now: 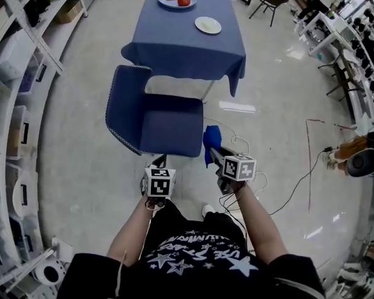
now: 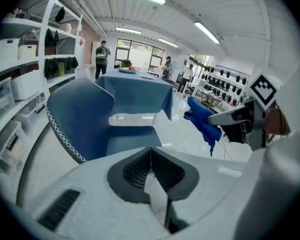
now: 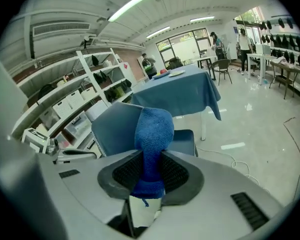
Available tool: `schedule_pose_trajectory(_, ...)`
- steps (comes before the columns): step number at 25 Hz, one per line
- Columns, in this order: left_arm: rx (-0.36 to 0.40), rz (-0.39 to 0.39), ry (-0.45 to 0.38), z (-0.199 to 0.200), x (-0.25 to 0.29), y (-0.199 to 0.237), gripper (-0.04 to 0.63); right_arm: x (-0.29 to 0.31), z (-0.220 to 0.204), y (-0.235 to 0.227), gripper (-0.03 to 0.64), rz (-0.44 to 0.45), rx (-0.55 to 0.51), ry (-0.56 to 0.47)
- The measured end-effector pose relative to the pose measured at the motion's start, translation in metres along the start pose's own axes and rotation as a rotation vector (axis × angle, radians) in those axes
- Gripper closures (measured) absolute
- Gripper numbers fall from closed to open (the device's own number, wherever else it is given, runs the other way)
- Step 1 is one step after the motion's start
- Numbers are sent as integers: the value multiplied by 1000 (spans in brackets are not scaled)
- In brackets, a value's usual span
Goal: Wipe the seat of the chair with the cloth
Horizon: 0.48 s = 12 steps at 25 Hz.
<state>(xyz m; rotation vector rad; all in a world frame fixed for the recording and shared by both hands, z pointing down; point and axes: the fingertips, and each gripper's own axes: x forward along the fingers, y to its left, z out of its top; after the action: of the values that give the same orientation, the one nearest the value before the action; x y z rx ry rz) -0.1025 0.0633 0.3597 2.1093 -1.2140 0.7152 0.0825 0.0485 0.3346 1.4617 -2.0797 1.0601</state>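
While I hovered by the chair (image 1: 168, 128)
Right gripper (image 3: 149, 173) pinched a bunched blue cloth (image 3: 153, 131); left gripper (image 2: 151, 159) clenched, empty.

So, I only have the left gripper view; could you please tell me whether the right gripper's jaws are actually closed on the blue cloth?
Observer: Yes, the right gripper has its jaws shut on the blue terry cloth, whose bunched end sticks out ahead.
Operator: Thanks; is it over the seat?
Observer: Not quite; in the head view the cloth hangs just off the near right corner of the blue padded chair seat, not touching it as far as I can tell.
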Motion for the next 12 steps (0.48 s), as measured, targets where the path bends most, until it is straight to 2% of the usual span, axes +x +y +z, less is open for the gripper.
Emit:
schedule_pose_trajectory(6,-38,83,-109,27,-47,3,575,-30,34,11,514,81,26,-90)
schedule_pose_trajectory(12,-79,187,-197,20,-93,-4,575,-64,31,26,514,153,-162,-75)
